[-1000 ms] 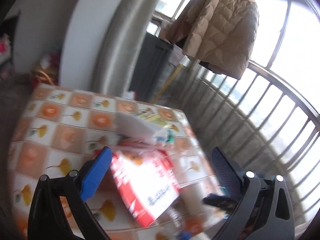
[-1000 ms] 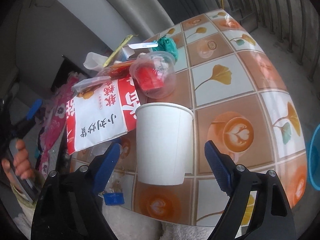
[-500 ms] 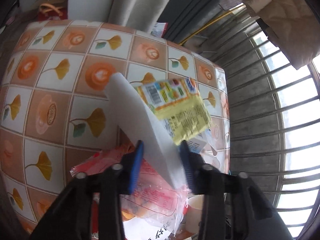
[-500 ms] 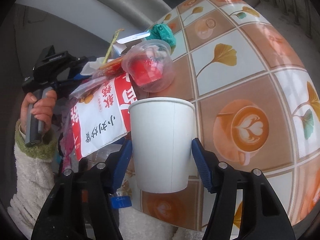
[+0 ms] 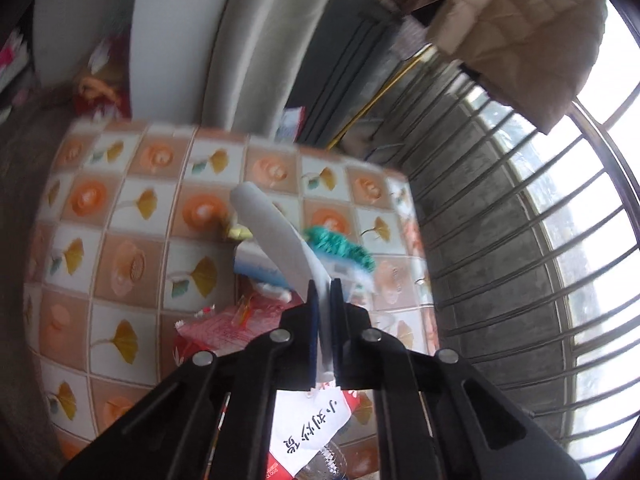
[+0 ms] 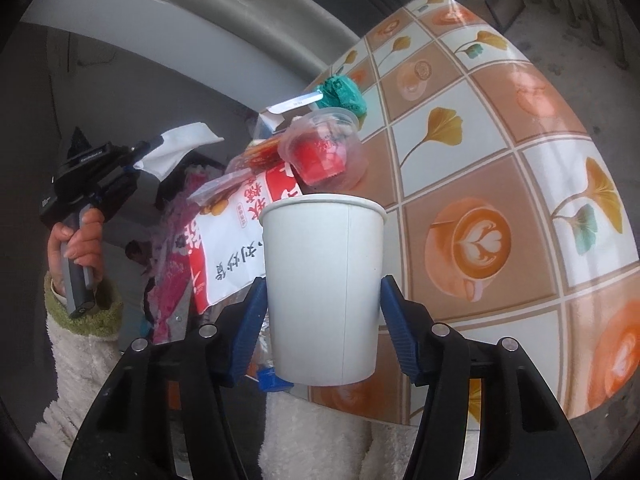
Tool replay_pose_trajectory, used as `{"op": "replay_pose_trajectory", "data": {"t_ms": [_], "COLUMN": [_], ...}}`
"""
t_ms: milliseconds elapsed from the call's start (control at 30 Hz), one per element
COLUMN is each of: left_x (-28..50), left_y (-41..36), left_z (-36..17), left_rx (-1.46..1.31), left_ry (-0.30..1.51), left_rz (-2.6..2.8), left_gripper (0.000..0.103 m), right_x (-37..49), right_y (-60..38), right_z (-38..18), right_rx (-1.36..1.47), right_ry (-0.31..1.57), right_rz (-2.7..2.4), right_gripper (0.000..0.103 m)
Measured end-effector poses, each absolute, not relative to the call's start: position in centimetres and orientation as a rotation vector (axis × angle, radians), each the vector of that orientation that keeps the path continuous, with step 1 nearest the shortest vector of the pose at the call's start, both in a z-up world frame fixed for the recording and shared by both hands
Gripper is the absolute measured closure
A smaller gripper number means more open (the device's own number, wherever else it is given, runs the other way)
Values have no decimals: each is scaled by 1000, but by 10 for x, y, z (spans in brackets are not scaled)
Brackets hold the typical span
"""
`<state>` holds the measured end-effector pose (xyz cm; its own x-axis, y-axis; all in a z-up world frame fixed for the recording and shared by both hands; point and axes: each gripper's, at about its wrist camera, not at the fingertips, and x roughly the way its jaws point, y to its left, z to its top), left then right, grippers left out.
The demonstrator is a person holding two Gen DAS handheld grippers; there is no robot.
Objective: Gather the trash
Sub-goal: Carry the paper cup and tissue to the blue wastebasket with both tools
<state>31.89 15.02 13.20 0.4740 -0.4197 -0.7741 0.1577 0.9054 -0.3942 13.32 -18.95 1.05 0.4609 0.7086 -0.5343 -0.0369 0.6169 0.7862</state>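
Note:
My left gripper (image 5: 325, 292) is shut on a white sheet of wrapper (image 5: 276, 236) and holds it up above the table; it also shows in the right wrist view (image 6: 138, 158) with the white wrapper (image 6: 176, 148) sticking out. My right gripper (image 6: 322, 312) is shut on a white paper cup (image 6: 324, 292), lifted off the tiled table (image 6: 520, 184). On the table lie a red-and-white snack bag (image 6: 232, 248), a clear plastic cup with red inside (image 6: 324, 152) and a green crumpled wad (image 6: 342, 94).
A blue bottle cap (image 6: 274, 380) shows under the cup. A blue-white carton (image 5: 260, 268) and green wad (image 5: 340, 246) lie under the left gripper. Balcony railing (image 5: 520, 240) and a hanging beige coat (image 5: 520, 32) stand to the right. A grey pillar (image 5: 248, 48) rises behind the table.
The left gripper has shut fully on the white wrapper and lifted it away from the pile. The right gripper has raised the paper cup off the table.

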Motion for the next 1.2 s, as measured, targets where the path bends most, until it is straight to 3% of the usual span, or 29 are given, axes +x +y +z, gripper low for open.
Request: {"op": "replay_pose_trajectory", "data": {"t_ms": [200, 400, 767, 1200], "left_x": [261, 213, 130, 135], "left_y": [126, 86, -119, -363], "left_z": [184, 185, 65, -70], "left_rx": [-171, -152, -116, 3], "left_ry": [870, 833, 984, 1314], "left_rz": [-464, -611, -1017, -1164], "left_gripper": [100, 100, 99, 100], "right_x": [115, 84, -26, -66], "right_y": [-206, -237, -397, -536], "right_z": [31, 51, 17, -111], "right_rx": [823, 849, 966, 1256], "right_ry": [928, 825, 756, 754], "right_rz": [555, 510, 12, -378], "right_gripper": [49, 49, 49, 46]}}
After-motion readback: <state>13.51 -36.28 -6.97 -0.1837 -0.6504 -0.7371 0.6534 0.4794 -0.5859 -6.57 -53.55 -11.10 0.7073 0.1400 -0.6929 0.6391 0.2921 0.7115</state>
